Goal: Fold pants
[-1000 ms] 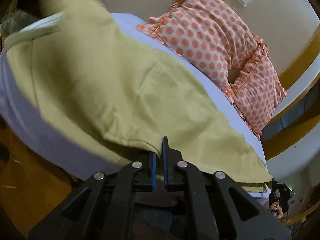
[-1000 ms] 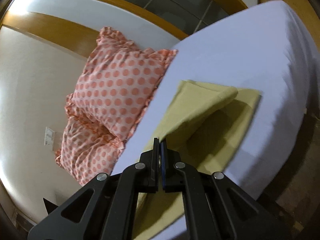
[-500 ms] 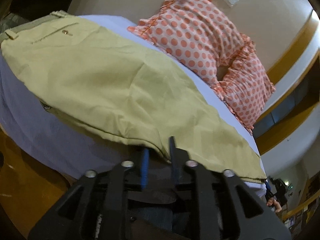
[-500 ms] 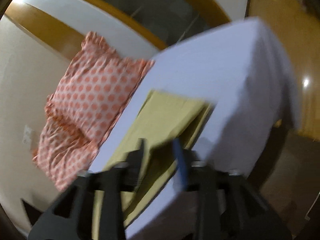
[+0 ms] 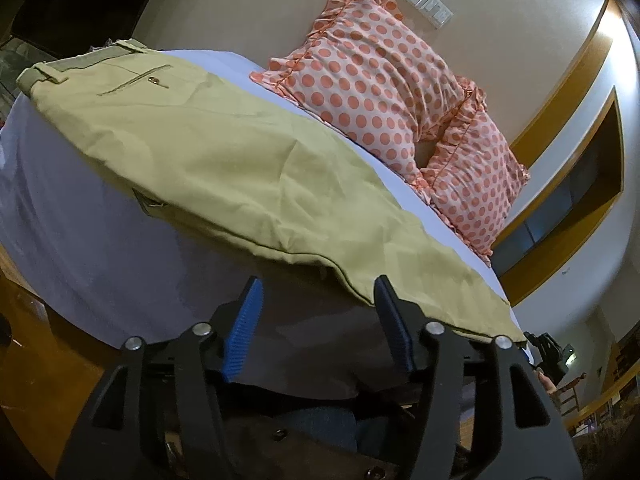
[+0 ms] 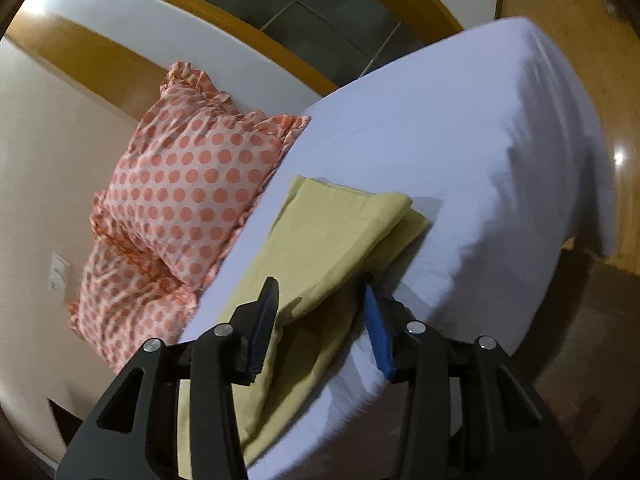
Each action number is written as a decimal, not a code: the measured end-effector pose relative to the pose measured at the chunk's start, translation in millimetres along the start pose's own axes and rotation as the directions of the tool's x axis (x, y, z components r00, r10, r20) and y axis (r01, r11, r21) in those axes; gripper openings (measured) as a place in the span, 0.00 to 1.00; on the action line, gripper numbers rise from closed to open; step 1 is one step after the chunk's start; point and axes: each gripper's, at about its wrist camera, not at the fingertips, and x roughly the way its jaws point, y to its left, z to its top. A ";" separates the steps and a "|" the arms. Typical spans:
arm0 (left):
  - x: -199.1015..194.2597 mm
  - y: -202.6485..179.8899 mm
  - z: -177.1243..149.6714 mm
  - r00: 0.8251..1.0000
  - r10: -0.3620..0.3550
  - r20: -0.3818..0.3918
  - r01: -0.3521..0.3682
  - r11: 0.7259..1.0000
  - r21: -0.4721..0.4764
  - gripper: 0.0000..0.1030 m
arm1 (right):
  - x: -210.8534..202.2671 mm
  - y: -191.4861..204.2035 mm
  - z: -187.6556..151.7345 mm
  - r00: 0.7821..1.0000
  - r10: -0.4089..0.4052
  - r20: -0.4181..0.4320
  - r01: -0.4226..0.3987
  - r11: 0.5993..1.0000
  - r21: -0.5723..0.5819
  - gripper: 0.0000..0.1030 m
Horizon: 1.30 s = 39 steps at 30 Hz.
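Soft khaki cotton pants (image 5: 224, 160), creased and doubled lengthwise, lie along the white-sheeted bed (image 6: 460, 132) beside two frilled polka-dot pillows (image 5: 380, 76). Left gripper (image 5: 316, 292) and right gripper (image 6: 320, 292) are both spread wide (ribbed blue pads bare), holding nothing.

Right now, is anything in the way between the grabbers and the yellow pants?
Nothing visible is. The pants lie flat on the bed, right in front of the open left hand-held gripper and open right hand-held gripper. The spotted pillows sit off to the side.
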 end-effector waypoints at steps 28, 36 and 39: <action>13.3 -1.4 -18.7 0.992 0.123 0.041 -0.129 0.969 0.210 0.92 | 48.6 295.5 -294.0 0.713 0.095 -0.694 -0.635 0.506 -0.584 0.67; 29.2 8.8 -5.6 0.997 0.068 0.045 -0.073 0.989 0.130 0.92 | 77.2 272.0 -255.5 0.760 0.071 -0.646 -0.533 0.637 -0.558 0.69; 20.7 12.9 7.4 0.995 0.034 0.093 -0.042 0.996 0.082 0.92 | 75.9 268.4 -258.8 0.757 0.072 -0.649 -0.537 0.634 -0.556 0.71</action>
